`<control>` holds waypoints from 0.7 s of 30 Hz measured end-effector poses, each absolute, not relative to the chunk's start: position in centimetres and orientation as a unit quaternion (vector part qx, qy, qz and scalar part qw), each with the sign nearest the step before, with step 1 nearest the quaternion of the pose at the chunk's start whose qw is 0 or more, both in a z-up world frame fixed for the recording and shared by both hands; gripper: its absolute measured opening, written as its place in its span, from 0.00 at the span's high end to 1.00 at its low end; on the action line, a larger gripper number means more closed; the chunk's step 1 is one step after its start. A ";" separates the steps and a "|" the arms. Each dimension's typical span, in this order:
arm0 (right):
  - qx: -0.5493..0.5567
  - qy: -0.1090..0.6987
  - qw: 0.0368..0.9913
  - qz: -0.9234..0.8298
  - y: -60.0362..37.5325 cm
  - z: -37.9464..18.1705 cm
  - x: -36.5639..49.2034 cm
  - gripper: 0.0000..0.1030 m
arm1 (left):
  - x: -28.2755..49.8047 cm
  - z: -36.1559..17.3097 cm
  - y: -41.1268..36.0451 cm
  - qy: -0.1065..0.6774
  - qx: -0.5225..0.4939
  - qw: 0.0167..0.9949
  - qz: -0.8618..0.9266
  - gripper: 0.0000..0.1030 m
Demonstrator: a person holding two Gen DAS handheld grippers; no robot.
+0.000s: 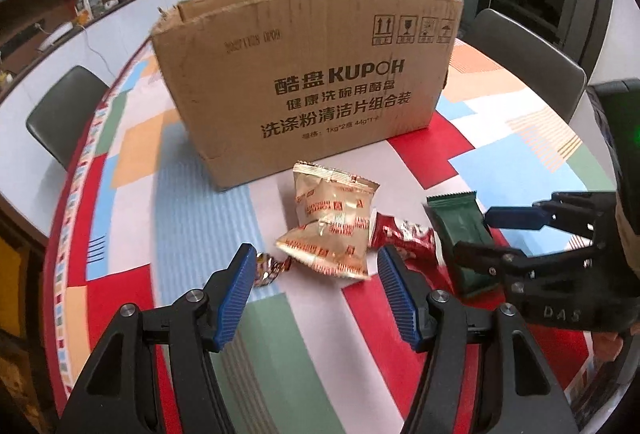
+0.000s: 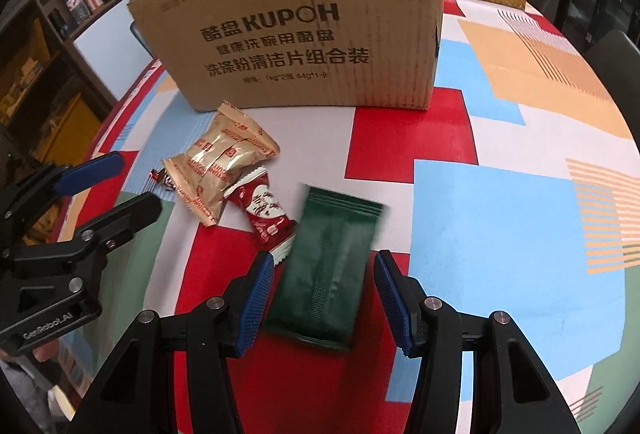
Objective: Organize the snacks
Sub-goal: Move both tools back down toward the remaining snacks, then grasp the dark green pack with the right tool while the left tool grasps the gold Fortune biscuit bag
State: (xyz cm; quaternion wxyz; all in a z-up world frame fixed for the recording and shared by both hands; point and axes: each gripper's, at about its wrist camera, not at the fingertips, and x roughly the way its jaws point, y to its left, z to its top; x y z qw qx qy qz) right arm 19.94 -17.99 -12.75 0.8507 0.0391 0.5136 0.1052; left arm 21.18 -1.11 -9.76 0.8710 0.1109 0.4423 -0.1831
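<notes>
Four snacks lie at frame centre before the cardboard box: gold packet, red packet, green packet and a small foil candy. Left gripper, jaws apart, straddles the gold packet; right gripper, jaws apart, straddles the green. Likely risks: closing may pinch the overlapping red packet, or the slick film may slip.

The left gripper hangs with jaws apart over a gold snack packet on the patterned tablecloth, before a cardboard box.
</notes>
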 end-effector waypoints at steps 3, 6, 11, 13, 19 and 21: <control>0.042 0.515 0.850 0.100 -18.1 -13.0 20.2 0.48 | 22.5 -10.3 -1.6 0.450 0.111 0.867 -0.185 0.38; 0.038 0.515 0.852 0.092 -18.2 -13.1 20.3 0.48 | 23.3 -10.8 -2.3 0.456 0.117 0.862 -0.188 0.38; 0.056 0.525 0.845 0.088 -18.6 -13.7 20.6 0.48 | 24.6 -11.7 -3.1 0.464 0.131 0.856 -0.185 0.38; 0.054 0.523 0.846 0.085 -18.4 -13.6 20.6 0.48 | 25.0 -12.0 -3.1 0.470 0.124 0.855 -0.184 0.38; 0.049 0.524 0.847 0.074 -17.9 -13.7 21.4 0.48 | 25.9 -12.5 -2.3 0.484 0.098 0.850 -0.184 0.40; 0.030 0.521 0.850 0.066 -17.2 -13.6 21.5 0.48 | 26.1 -12.7 -2.1 0.489 0.090 0.847 -0.186 0.42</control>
